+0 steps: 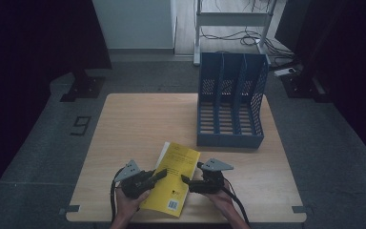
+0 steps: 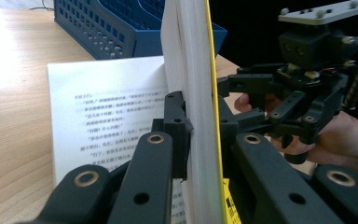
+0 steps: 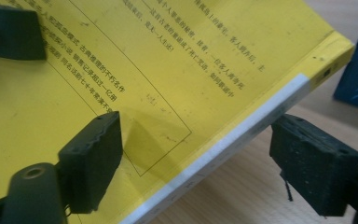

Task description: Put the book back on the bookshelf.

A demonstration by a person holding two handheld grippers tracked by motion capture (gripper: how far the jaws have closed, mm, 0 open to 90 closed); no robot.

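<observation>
Sitting on a dark grey floor, a light wooden table point(image 1: 138, 124) fills the middle of a dim room; cables and a white metal frame point(image 1: 233, 19) lie beyond its far edge. A yellow paperback book point(image 1: 174, 179) rests near the table's front edge, between the person's two hands. Its long axis runs from the near edge toward the far side, leaning slightly right, and its white first page point(image 2: 102, 112) lies open flat to the left.

The left gripper point(image 1: 145, 180) is clamped on the lifted yellow cover and a stack of pages (seen edge-on in the left gripper view). The right gripper point(image 1: 190, 183) has its jaws apart, straddling the book's right edge without pressing it.

A blue three-slot file holder point(image 1: 231, 100) stands upright behind the book, well apart.
</observation>
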